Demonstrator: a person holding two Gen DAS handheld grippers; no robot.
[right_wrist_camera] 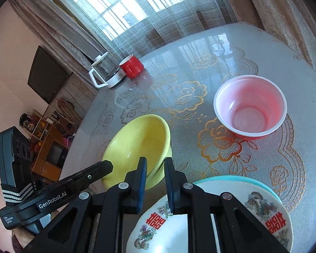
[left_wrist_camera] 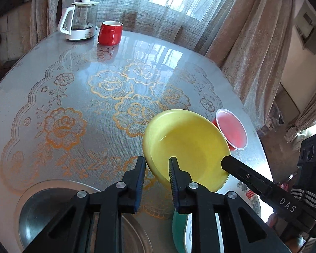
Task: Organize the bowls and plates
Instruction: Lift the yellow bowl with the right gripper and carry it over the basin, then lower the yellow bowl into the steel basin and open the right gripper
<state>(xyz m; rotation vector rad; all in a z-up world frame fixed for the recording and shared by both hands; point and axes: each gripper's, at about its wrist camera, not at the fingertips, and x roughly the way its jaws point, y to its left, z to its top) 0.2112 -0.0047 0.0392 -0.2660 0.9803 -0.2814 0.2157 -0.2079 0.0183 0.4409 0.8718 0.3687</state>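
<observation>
A yellow bowl [left_wrist_camera: 187, 145] is tilted above the table. My left gripper [left_wrist_camera: 157, 166] is closed on its near rim, one finger inside and one outside. My right gripper [right_wrist_camera: 154, 168] is closed on the same yellow bowl [right_wrist_camera: 137, 145] at its other rim; its finger [left_wrist_camera: 242, 172] shows in the left wrist view. A red plastic bowl with a white inside [right_wrist_camera: 250, 105] stands upright on the table to the right, also in the left wrist view [left_wrist_camera: 231, 128]. A white patterned bowl [right_wrist_camera: 158, 232] sits on a white plate [right_wrist_camera: 269, 210] over a teal plate [right_wrist_camera: 231, 178] under my right gripper.
A steel plate [left_wrist_camera: 59, 189] lies at the near left under my left gripper. A glass kettle [left_wrist_camera: 80, 21] and a red mug [left_wrist_camera: 110, 32] stand at the far edge of the table [left_wrist_camera: 63, 105]. Curtains hang behind the table.
</observation>
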